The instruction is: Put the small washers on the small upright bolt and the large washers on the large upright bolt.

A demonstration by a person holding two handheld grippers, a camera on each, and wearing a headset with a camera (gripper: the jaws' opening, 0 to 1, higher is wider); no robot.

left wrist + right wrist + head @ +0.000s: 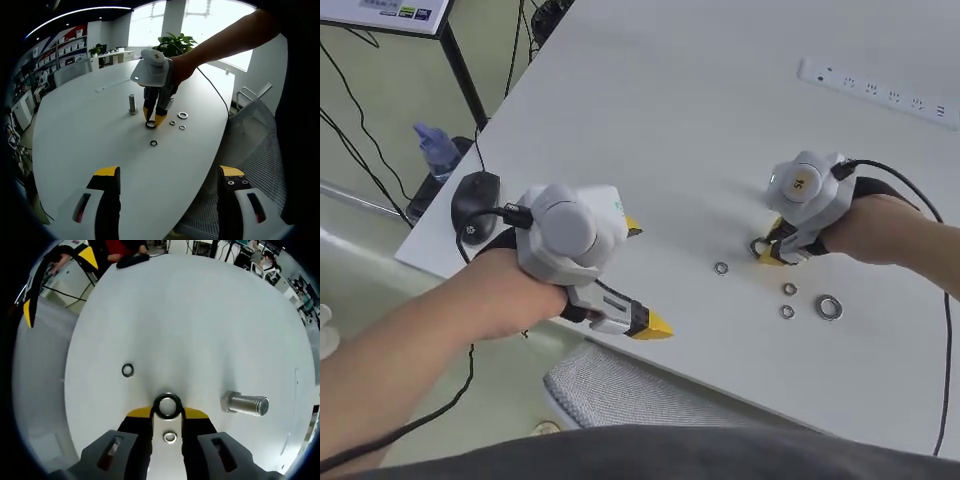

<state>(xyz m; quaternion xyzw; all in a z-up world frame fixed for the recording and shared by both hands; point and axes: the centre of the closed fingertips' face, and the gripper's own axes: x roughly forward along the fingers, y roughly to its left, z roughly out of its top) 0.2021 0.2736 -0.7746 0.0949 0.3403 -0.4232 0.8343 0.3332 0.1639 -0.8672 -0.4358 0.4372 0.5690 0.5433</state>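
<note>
Pinching a washer [167, 396] by its rim between their yellow tips, the right tongs [167, 413] are closed on it low over the white table [700, 120]. I cannot tell whether the ring has left the surface yet. It looks wider than the loose ones nearby, so it is probably one of the large kind, though the lens may flatter it. The left tongs [167, 175] hang wide open and empty above the near edge of the table, well apart from the work.

An upright bolt [245, 405] stands just beside the right tongs, and its threaded shank looks bare. On that evidence the task is barely begun, with no washer yet seated. Four more wait loose on the table: a lone small washer [721, 268], a pair of small ones [789, 289] lying close together, and a large washer [829, 307] just beside that pair. What is left, then, is nearly everything: carrying this ring to the right bolt, then sorting the other four by size.
</note>
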